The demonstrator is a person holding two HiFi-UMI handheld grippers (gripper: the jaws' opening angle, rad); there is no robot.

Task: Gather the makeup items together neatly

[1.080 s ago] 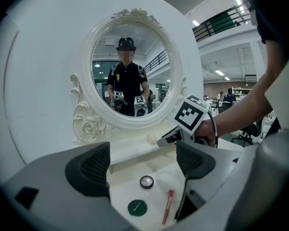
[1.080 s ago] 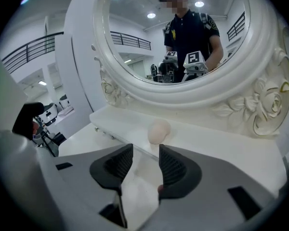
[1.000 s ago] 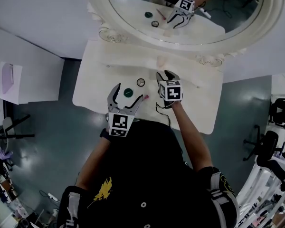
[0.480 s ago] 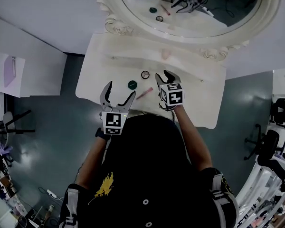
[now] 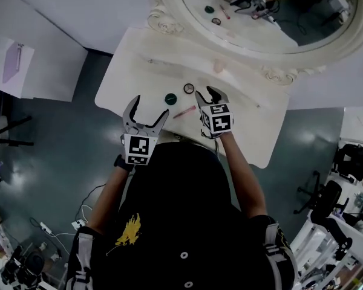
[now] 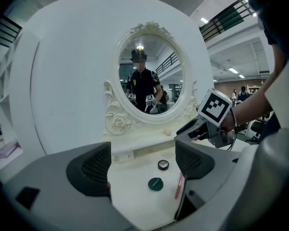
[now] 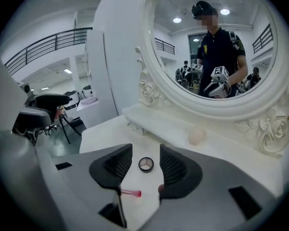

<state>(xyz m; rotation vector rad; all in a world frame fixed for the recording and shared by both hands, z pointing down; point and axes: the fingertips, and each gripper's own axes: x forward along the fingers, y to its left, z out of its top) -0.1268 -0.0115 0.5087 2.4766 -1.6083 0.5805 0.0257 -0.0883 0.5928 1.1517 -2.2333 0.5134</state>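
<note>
On the white vanity top (image 5: 136, 65), a dark green disc (image 5: 170, 99), a small round pot (image 5: 189, 88) and a slim pink stick (image 5: 184, 112) lie close together, with a pale egg-shaped sponge (image 5: 218, 67) farther back. The left gripper (image 5: 148, 106) gapes wide and empty, and the right gripper (image 5: 206, 92) stands part-open, holding nothing. A second ago the left jaws straddled the disc; now they sit just beside it.

My left gripper (image 6: 142, 159) has matt grey plastic jaws with dark, ribbed pads (image 6: 94, 165). Ahead of it lies a smooth cream tabletop (image 6: 135, 198), a matt green lid (image 6: 155, 184) and a glossy pink tube (image 6: 178, 186). Beyond my right gripper (image 5: 206, 92), the compact (image 7: 145, 164) has a shiny rim (material unclear). The carved mirror frame (image 6: 116, 121) looks satin white.
</note>
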